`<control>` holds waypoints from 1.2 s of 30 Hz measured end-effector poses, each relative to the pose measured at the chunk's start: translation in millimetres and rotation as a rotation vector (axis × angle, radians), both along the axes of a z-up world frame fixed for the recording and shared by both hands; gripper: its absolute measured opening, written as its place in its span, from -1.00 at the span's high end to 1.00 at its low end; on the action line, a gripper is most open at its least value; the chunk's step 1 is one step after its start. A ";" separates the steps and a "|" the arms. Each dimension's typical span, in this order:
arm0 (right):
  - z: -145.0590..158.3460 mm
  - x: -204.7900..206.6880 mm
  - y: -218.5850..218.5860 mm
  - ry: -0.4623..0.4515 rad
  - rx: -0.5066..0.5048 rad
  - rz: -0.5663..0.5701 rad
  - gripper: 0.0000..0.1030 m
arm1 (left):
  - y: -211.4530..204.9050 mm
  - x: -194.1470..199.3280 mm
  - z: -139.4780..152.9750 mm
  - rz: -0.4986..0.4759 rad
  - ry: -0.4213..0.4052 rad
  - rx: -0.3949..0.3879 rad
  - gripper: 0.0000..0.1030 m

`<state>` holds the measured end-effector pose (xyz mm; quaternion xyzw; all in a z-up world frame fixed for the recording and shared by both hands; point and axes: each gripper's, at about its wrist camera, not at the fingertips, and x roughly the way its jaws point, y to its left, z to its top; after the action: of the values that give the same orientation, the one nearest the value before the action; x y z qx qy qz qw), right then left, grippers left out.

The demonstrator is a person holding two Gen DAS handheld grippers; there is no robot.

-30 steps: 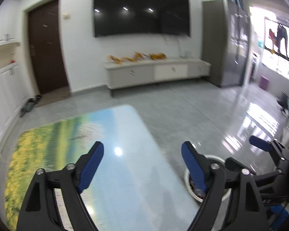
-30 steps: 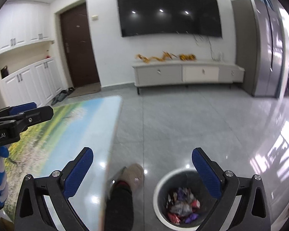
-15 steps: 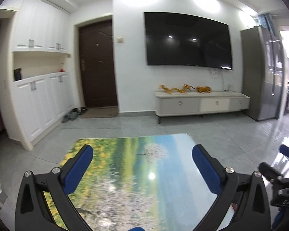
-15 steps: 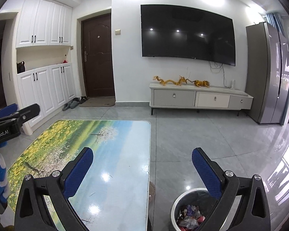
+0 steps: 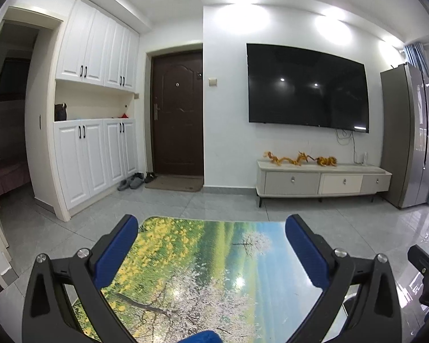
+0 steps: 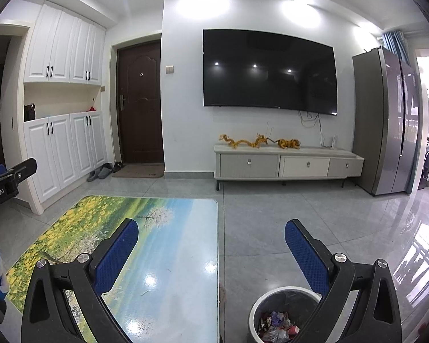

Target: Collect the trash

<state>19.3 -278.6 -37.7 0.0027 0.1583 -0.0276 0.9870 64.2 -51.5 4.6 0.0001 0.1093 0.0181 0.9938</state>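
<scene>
A white round trash bin (image 6: 256,311) stands on the floor right of the table, with crumpled colourful wrappers (image 6: 276,327) inside. My right gripper (image 6: 211,245) is open and empty, held above the table's right edge and the bin. My left gripper (image 5: 211,247) is open and empty above the table (image 5: 203,271), whose glossy top shows a landscape print. I see no loose trash on the tabletop. Part of the left gripper (image 6: 11,177) shows at the left edge of the right wrist view, and part of the right gripper (image 5: 426,268) at the right edge of the left wrist view.
A low white TV cabinet (image 6: 289,163) stands against the far wall under a wall TV (image 6: 268,71). A grey fridge (image 6: 386,123) is at the right. White cupboards (image 5: 94,154) and a dark door (image 5: 177,114) are at the left. The floor is grey tile.
Both grippers have tilted up and swung left, from looking down at the bin and floor to facing the far wall. Both stayed open and empty.
</scene>
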 end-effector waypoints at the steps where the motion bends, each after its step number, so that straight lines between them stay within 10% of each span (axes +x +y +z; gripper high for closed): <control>1: 1.4 -2.0 0.1 -0.006 0.001 -0.002 -1.00 | 0.8 -2.9 1.3 0.003 -0.007 0.003 -1.00; 36: 13.2 -44.6 -1.8 -0.099 -0.046 -0.055 -1.00 | 2.9 -38.3 4.8 -0.001 -0.061 0.026 -1.00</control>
<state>-25.2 -280.4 -24.5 -0.0144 0.1083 -0.0580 0.9923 25.9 -48.6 9.3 0.0126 0.0785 0.0188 0.9967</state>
